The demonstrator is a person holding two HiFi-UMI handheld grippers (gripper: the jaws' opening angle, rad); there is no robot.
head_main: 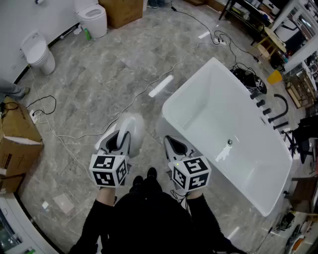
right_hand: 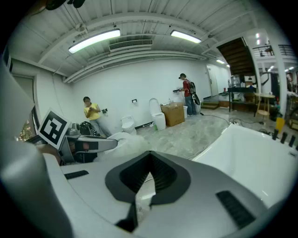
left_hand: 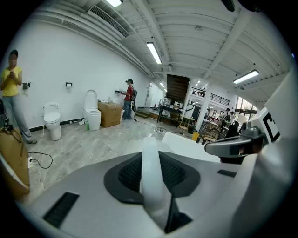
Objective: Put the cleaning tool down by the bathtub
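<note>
White cleaning tool (left_hand: 151, 179) pinched by left gripper (head_main: 120, 140) fingers | right gripper (head_main: 175, 149) fingers pressed together, empty | lower gently onto floor (head_main: 99, 89) beside bathtub (head_main: 213, 99), then release

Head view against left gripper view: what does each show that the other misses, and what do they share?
Only the head view: the inside of the bathtub with its drain, the black taps on its far rim, and the rounded white body of the cleaning tool ahead of the left tool.
Only the left gripper view: the white strip of the cleaning tool clamped between that tool's jaws, and the ceiling lights.
Both: two toilets, the cardboard box and the bathtub's white rim.
</note>
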